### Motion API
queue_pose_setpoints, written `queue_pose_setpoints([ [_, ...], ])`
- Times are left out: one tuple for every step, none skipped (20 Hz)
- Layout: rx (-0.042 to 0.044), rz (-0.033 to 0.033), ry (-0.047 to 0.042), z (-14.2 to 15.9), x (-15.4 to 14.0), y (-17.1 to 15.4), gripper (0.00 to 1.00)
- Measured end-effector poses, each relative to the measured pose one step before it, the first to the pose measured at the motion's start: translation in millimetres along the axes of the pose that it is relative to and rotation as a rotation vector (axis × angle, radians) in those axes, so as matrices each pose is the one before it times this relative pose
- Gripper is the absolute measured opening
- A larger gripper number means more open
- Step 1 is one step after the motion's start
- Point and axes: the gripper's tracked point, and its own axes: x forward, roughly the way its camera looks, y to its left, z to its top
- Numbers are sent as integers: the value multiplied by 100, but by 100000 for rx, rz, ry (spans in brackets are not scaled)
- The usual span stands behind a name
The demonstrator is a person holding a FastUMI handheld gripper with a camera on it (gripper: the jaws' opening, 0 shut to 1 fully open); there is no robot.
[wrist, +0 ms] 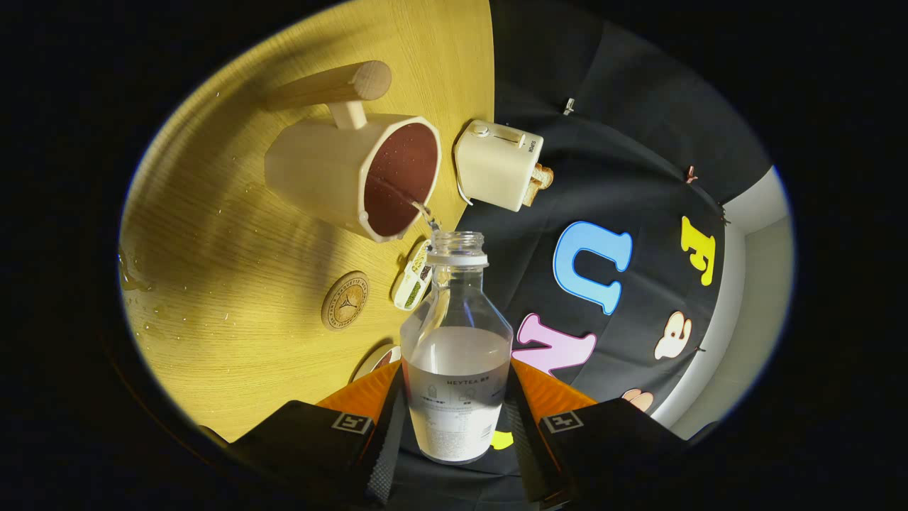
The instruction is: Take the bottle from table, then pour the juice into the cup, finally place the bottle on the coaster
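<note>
A: What was the status of the jaws?

B: The gripper (456,419) was clenched on one clear bottle (456,355), a finger pressed to each side of its lower body. The bottle was uncapped and partly filled with whitish juice.

A: And the bottle's position?

B: It was tilted with the whole view. Its open mouth sat just beside the rim of one cream cup (355,174), and a thin stream ran between the two.

A: Item count?

B: One cup with a dark interior and a wooden handle; one round wooden coaster (345,300) — near the bottle, apart from the cup; one cream toaster (499,165) holding bread, beyond the cup.

A: Surface and room?

B: A light wood-grain tabletop (234,341) carried scattered droplets — dark cloth formed the booth wall (638,142) behind it.
</note>
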Motion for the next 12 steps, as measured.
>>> queue_pose_setpoints([
  [-448,-78,-214,69,88,32,72],
  [-581,-221,-146,-16,34,-107,72],
  [-762,-327,-160,133,133,-75,72],
  [-366,-29,-19,44,1,74,72],
  [-176,249,51,9,17,69,72],
  [-227,228,339,-136,-31,37,72],
  [-275,227,56,150,41,9,72],
  [-524,-146,-364,35,-52,-89,72],
  [-889,-265,-399,107,40,-56,72],
  [-1113,-363,-553,151,77,-70,72],
  [-1118,-582,-511,83,112,-204,72],
  [-986,-413,-535,19,12,-160,72],
])
